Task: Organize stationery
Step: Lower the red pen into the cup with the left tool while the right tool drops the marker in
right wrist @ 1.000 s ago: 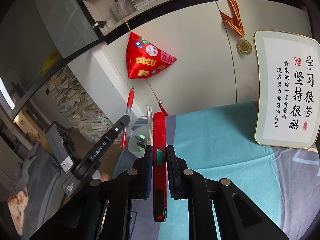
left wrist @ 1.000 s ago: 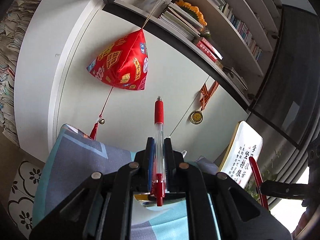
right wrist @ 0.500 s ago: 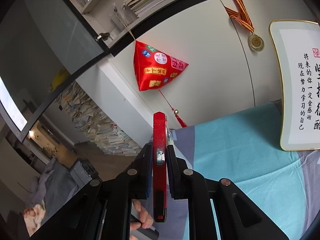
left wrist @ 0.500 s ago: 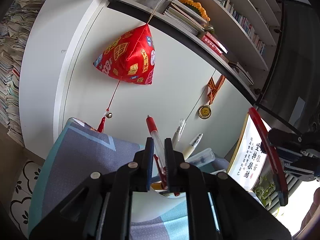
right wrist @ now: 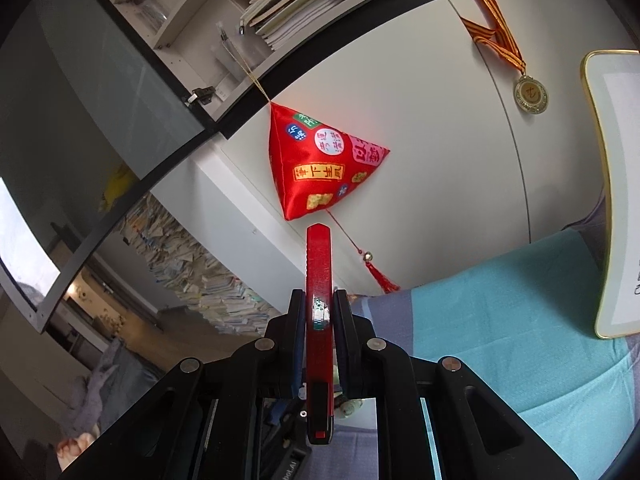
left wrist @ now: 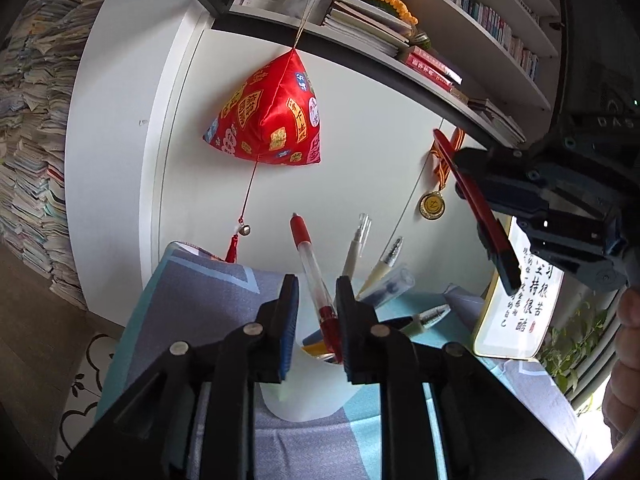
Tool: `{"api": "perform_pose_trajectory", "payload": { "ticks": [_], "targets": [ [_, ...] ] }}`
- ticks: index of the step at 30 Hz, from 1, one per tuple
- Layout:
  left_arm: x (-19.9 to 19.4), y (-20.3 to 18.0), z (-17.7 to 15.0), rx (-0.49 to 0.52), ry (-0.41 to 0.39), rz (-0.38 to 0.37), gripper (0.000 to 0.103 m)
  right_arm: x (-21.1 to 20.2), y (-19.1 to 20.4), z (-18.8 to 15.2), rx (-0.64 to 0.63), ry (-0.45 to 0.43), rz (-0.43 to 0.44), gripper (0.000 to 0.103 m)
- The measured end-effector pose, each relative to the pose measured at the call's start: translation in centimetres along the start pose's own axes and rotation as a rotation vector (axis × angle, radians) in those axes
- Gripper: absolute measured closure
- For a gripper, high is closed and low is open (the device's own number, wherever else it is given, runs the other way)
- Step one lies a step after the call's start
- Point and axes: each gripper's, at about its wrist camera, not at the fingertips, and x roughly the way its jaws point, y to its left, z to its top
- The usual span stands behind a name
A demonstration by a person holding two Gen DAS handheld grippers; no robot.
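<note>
In the left wrist view my left gripper (left wrist: 316,292) is open around a red pen (left wrist: 310,264) that stands loose in a white pen cup (left wrist: 304,392), with several other pens (left wrist: 356,246) leaning in it. My right gripper (right wrist: 319,300) is shut on a red utility knife (right wrist: 319,280), held upright. That knife also shows in the left wrist view (left wrist: 472,204), up and to the right of the cup, in my right gripper (left wrist: 560,208).
The cup stands on a blue and grey cloth (left wrist: 192,300) over the table. A framed calligraphy plaque (left wrist: 520,308) leans at the right. A red pyramid ornament (left wrist: 272,120) and a medal (left wrist: 432,204) hang on the white wall below bookshelves (left wrist: 400,36).
My left gripper lowered the red pen into the cup and opened, so the pen now leans free. My right gripper with the knife moved up and toward the cup.
</note>
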Motion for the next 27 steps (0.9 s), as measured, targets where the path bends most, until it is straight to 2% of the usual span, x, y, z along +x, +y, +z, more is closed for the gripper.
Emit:
{"api": "perform_pose_trajectory", "payload": {
  "ticks": [4, 7, 9, 12, 14, 16, 21, 24, 27],
  "targets": [
    [0.7, -1.3, 0.2, 0.080, 0.035, 0.064, 0.088, 1.5, 0.2, 0.1, -0.021, 0.033, 0.033, 0.088],
    [1.4, -2.2, 0.2, 0.141, 0.081, 0.108, 0.089, 1.9, 0.1, 0.3, -0.053, 0.026, 0.047, 0.088],
    [1.3, -2.2, 0.3, 0.134, 0.106, 0.128, 0.090, 2.3, 0.1, 0.3, -0.102, 0.019, 0.040, 0.088],
    [1.3, -1.5, 1.1, 0.081, 0.180, 0.118, 0.090, 3.1, -0.4, -0.2, -0.138, 0.016, 0.030, 0.088],
    [1.1, -0.8, 1.4, 0.028, 0.221, 0.073, 0.090, 3.5, -0.9, -0.6, -0.136, 0.026, 0.050, 0.088],
    [1.1, -0.4, 1.5, 0.001, 0.227, 0.060, 0.090, 3.4, -1.0, -1.2, -0.157, 0.023, 0.074, 0.088],
    [1.0, -0.8, 1.3, -0.001, 0.229, 0.018, 0.090, 3.0, 0.9, -2.2, -0.340, -0.050, -0.034, 0.088],
    [0.5, -1.1, 1.4, -0.003, 0.219, 0.012, 0.090, 2.6, 0.7, -2.1, -0.329, -0.081, -0.013, 0.088],
    [0.0, -0.4, 1.8, -0.056, 0.218, -0.024, 0.090, 2.9, 0.5, -2.5, -0.328, -0.046, -0.014, 0.088]
  ]
}}
